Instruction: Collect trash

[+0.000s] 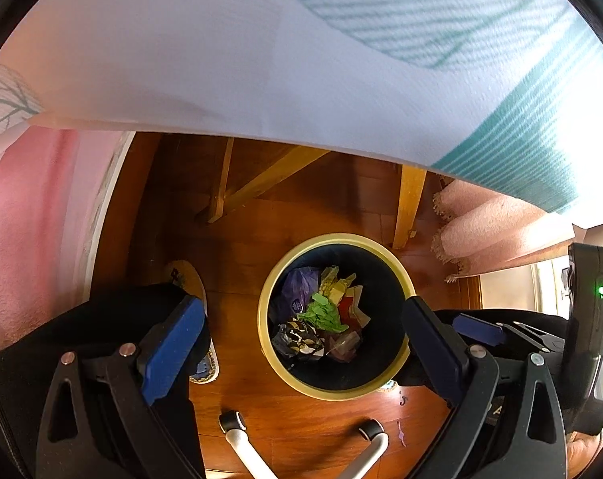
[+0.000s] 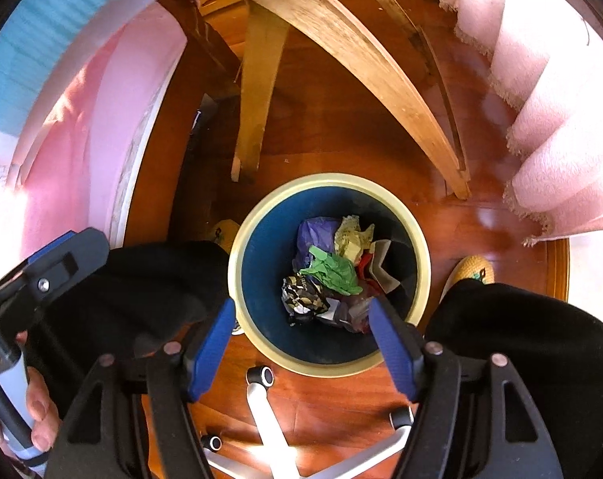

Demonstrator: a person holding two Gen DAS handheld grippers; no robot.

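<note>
Both grippers, left (image 1: 301,343) and right (image 2: 301,343), hang with jaws wide and empty above the bin (image 2: 417,303), where the trash (image 2: 333,271) lies. We risk clipping its rim or the chair base (image 2: 261,403) on the floor beside it, tipping it over.

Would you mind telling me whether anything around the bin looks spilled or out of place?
Nothing stands out. The crumpled trash, including the green wrapper, lies inside the upright bin, with none spilled over its rim. Only a few tiny purple scraps lie on the wooden floor near the chair base.
</note>
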